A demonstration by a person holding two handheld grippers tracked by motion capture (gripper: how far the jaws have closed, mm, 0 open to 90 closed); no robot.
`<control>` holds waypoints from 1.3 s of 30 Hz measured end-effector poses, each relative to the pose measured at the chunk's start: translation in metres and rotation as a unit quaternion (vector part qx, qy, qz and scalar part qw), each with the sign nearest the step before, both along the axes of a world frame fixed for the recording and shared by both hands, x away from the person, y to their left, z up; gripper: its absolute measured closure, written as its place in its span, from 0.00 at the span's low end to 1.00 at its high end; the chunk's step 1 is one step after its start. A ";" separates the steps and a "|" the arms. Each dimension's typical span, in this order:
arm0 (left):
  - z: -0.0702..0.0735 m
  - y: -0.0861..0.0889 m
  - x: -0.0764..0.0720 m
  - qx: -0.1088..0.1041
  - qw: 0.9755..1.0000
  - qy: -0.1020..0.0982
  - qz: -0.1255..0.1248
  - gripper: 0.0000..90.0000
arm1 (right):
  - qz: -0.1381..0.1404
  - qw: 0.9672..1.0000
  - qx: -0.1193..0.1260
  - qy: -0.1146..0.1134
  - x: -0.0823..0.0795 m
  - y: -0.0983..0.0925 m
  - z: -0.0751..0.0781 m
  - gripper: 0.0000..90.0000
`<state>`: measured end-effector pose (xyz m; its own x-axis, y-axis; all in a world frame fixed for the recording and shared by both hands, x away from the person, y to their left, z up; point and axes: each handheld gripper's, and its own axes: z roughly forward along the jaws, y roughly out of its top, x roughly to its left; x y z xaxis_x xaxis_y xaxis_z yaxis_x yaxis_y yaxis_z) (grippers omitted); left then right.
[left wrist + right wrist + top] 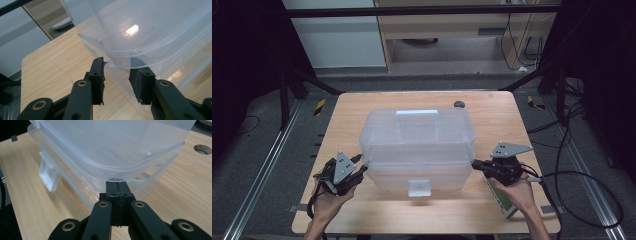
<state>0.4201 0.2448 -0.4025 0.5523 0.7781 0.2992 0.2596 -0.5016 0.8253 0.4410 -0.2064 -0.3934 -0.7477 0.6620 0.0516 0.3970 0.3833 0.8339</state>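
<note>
High view: clear box (417, 150) between gaping left tool (360, 173) and closed right tool (474, 164)

Dim overhead light; dark surroundings; window glare on clear box (131, 29); slightly soft focus.

My right hand (521, 196) covers most of a small green-faced device (503, 202) at lower right; my forearms are cut off by the bottom edge.
</note>
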 end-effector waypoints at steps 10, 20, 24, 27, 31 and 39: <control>0.005 0.002 0.000 -0.016 1.000 -0.002 0.004 0.77 | -0.003 1.000 0.003 -0.007 0.001 0.001 0.004 1.00; 0.006 0.001 0.002 -0.033 0.999 -0.015 0.022 0.74 | -0.007 1.000 0.004 -0.012 0.002 0.001 0.006 1.00; 0.007 0.000 0.002 -0.036 0.999 -0.018 0.026 0.74 | -0.008 1.000 0.005 -0.013 0.003 0.002 0.007 1.00; 0.007 0.000 0.001 -0.040 0.999 -0.013 0.031 0.74 | -0.007 1.000 0.005 -0.013 0.003 0.002 0.007 1.00; 0.007 0.000 0.001 -0.043 0.998 -0.016 0.034 0.74 | -0.009 1.000 0.008 -0.014 0.004 0.001 0.008 1.00; 0.009 -0.001 0.001 -0.044 0.998 -0.019 0.036 0.74 | -0.014 1.000 0.014 -0.017 0.004 0.000 0.009 1.00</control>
